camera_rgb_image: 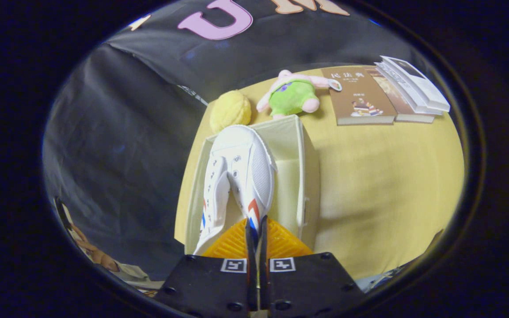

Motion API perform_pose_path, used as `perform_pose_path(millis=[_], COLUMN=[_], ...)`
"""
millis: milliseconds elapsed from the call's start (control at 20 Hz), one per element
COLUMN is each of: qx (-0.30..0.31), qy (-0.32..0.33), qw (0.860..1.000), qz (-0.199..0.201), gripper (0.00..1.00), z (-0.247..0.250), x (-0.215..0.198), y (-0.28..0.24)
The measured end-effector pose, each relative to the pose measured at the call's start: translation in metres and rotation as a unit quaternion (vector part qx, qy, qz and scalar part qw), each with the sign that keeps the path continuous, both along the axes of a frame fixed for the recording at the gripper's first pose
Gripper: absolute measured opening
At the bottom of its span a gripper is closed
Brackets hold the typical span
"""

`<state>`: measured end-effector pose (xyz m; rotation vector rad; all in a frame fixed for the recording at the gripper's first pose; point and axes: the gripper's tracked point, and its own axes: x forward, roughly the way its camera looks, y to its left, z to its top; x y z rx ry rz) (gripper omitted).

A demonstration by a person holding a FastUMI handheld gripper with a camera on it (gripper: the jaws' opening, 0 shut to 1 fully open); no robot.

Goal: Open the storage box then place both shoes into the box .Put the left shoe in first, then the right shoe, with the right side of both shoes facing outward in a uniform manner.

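A white canvas shoe [241,172] with red and blue stripes hangs over the open cream storage box [303,176], toe pointing away from me. My gripper [256,234] is shut on the shoe's thin collar edge near the heel, both fingers pressed together on the fabric. A second white shoe [210,207] lies just to its left inside the box, lower down, its striped side partly hidden. The box stands on a table with a yellow cloth [382,185], close to the table's left edge.
Beyond the box lie a yellow ball-like toy [230,110] and a green and pink plush toy [292,95]. A brown book [360,97] and a stack of books [413,88] sit at the far right of the table. Black cloth hangs left of the table.
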<state>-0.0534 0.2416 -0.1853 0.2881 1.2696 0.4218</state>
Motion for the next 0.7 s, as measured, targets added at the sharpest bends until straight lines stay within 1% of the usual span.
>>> perform_pose_path(millis=[150, 250, 300, 500, 700], qx=[0.022, 0.028, 0.028, 0.015, -0.004], qy=[-0.036, -0.074, -0.097, -0.196, -0.257], qw=[0.999, 0.997, 0.995, 0.980, 0.966], qz=[-0.015, -0.018, -0.017, -0.024, -0.034], gripper=[0.44, 0.61, 0.69, 1.00, 1.00], z=[0.018, 0.044, 0.048, 0.084, 0.109], x=[0.014, 0.023, 0.027, 0.038, 0.038], y=[0.001, -0.010, -0.013, -0.047, -0.088])
